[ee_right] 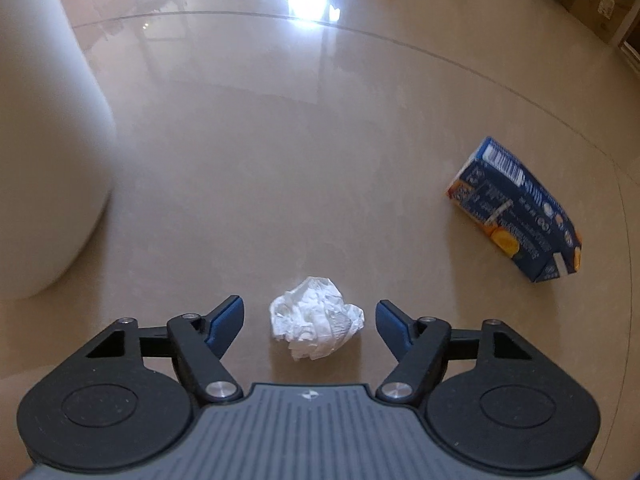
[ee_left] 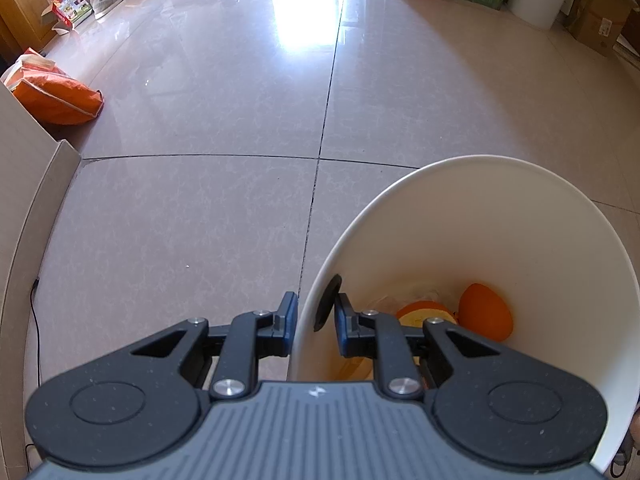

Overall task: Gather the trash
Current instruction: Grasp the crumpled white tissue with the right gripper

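A: What sits in the bucket [ee_left: 500, 240], right of the claw?
B: Orange scraps [ee_left: 484, 316], half hidden behind its finger; kind unclear.
A: And the carton [ee_right: 516, 212]?
B: Print too small to read. The bucket's lower edge is cut off.

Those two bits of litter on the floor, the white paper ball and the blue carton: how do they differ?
The crumpled tissue is white, rounded and wrinkled; the juice carton is blue with orange print, boxy and flat-sided. The tissue sits between the open fingers of the right gripper, untouched; the carton lies on its side, off to the right. Both rest on the tiled floor.
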Demonstrator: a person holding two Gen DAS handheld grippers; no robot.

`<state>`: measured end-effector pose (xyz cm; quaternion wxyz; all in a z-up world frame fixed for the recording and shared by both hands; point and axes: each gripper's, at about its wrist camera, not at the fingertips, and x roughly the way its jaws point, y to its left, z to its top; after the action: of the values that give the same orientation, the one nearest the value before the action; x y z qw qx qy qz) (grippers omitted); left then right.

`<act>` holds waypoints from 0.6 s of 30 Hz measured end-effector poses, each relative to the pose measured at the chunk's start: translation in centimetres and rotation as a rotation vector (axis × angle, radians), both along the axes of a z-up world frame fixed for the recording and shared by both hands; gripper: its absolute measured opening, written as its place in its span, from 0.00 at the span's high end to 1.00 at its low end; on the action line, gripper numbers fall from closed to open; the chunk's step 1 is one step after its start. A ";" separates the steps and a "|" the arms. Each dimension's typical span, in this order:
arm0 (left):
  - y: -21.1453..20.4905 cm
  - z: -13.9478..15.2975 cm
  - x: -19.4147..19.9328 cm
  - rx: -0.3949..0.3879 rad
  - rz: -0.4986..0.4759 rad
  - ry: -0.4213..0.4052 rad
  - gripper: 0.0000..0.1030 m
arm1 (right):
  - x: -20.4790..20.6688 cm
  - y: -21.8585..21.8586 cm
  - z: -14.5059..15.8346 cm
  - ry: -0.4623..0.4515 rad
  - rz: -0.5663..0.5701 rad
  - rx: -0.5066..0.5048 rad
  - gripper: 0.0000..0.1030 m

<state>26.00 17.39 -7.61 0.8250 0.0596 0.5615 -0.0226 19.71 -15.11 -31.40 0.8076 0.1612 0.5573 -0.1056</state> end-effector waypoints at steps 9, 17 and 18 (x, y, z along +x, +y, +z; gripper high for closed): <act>-0.3 0.1 -0.1 0.002 -0.002 -0.001 0.82 | 0.3 -0.5 -1.0 0.050 0.011 0.015 0.46; -0.4 0.2 -0.1 0.001 -0.002 0.000 0.82 | 0.5 -0.9 0.0 0.075 0.020 0.052 0.66; -0.5 0.2 -0.1 0.001 -0.001 0.000 0.82 | 0.4 -1.0 0.2 0.072 0.026 0.055 0.66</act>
<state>25.88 16.92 -7.41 0.8249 0.0604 0.5616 -0.0228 20.08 -16.12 -31.18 0.7837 0.1721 0.5907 -0.0852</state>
